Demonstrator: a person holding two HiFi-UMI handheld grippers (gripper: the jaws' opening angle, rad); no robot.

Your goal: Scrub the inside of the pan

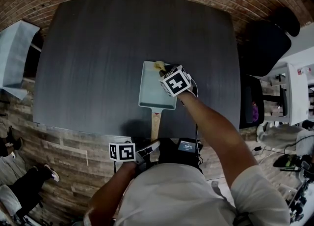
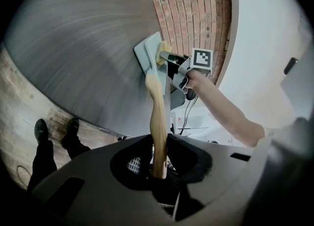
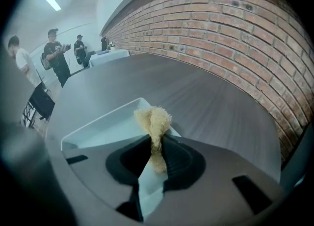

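Here, my left gripper (image 2: 158, 163) is clamping the wooden handle (image 2: 158, 122), seemingly steadying the pale rectangular pan (image 1: 152, 90) on the dark table (image 1: 98, 48), while my right gripper (image 3: 156, 156) is pinching a tan fibrous scrubber (image 3: 153, 119) at the pan's far rim, poised for scrubbing inside.

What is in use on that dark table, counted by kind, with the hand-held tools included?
Light blue rectangular pan: 1
Tan fibrous scrubber: 1
Hand-held tools: 2 (left tool clamped on the pan's wooden handle; right tool clamped on the scrubber, over the pan)
Total: 4
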